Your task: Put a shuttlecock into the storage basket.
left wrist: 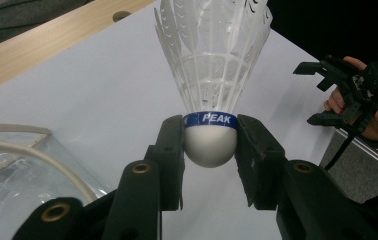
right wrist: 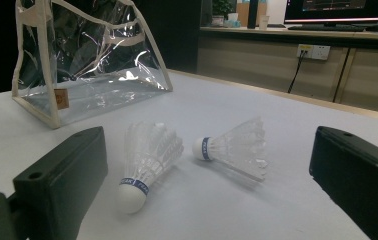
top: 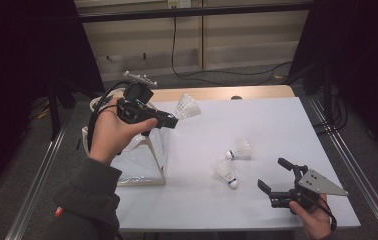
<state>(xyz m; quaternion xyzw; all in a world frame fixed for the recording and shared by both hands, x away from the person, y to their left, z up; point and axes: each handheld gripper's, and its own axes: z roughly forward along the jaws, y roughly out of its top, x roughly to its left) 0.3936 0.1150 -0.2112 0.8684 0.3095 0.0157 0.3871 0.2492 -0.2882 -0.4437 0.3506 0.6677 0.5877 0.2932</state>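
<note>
Clamped by its cork in the left tongs (left wrist: 210, 150), a shuttlecock (left wrist: 212, 75) is held above the bag (top: 142, 160) at the worktop's (top: 257, 125) left edge, seemingly for bagging, while the right tongs (top: 277, 176) are held open near two others (right wrist: 147, 165).

White shuttlecock (left wrist: 212, 60), cork between left hand-held gripper (left wrist: 210, 155) jaws.

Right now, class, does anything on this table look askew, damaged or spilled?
Nothing looks damaged. Two shuttlecocks lie tipped on their sides on the white table, loose rather than in the clear bag. A third sits gripped by its cork in the left gripper.
</note>
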